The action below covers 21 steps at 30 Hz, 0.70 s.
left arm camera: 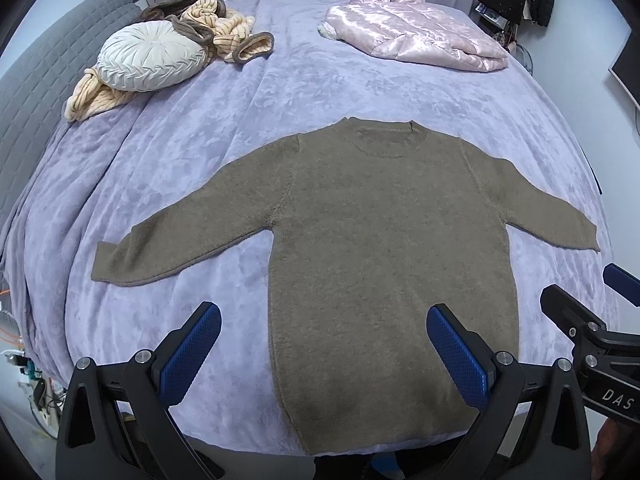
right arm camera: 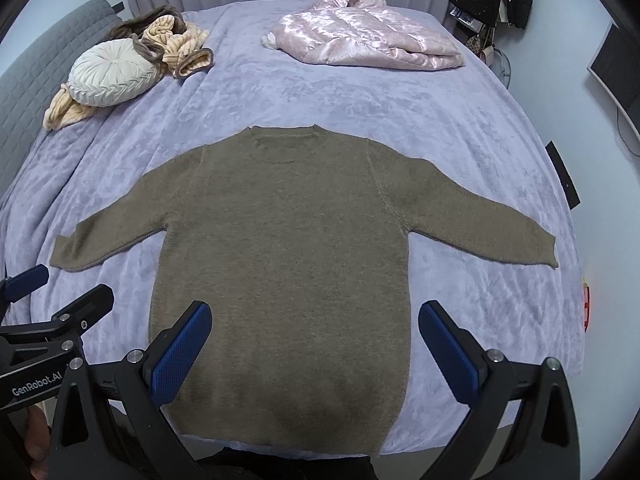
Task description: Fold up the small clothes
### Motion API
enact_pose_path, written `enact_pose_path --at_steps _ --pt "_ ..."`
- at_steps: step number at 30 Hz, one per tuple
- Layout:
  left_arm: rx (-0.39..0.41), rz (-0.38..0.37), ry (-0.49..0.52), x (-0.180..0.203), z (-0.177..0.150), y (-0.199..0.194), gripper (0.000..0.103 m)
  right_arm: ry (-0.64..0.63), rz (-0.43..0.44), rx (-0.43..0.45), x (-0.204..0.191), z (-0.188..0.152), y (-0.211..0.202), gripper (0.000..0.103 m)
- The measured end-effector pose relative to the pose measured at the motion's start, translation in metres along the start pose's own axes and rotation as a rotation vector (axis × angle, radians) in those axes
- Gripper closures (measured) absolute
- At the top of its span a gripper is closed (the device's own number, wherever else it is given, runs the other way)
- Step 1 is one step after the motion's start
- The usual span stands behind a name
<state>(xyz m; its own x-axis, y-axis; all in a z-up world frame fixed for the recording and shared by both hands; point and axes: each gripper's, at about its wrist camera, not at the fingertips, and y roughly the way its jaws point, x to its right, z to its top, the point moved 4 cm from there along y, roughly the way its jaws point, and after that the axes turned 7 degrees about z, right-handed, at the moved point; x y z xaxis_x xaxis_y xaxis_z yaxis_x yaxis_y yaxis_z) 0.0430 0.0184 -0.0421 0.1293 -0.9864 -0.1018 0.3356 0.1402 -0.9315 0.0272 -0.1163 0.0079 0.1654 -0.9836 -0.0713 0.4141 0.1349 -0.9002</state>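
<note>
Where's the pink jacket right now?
The pink jacket lies at the bed's far right in both views, beyond the spread brown sweater, opposite the round cushion.

An olive-brown knitted sweater (left arm camera: pixel 372 248) lies flat and unfolded on the bed, neckline away from the cameras, hem at the near edge. Both long sleeves are spread out to the sides, angled slightly down toward the hem, cuffs flat.
</note>
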Motion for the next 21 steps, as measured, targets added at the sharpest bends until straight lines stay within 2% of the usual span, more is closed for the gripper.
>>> enact_pose_path --at_steps 8,21 --pt "0.001 0.038 0.009 0.021 0.014 -0.003 0.0 -0.054 0.01 0.018 0.011 0.014 0.002 0.0" --pt "-0.018 0.081 0.014 0.05 0.035 -0.001 0.0 -0.03 0.069 0.023 0.047 0.027 0.01 0.0"
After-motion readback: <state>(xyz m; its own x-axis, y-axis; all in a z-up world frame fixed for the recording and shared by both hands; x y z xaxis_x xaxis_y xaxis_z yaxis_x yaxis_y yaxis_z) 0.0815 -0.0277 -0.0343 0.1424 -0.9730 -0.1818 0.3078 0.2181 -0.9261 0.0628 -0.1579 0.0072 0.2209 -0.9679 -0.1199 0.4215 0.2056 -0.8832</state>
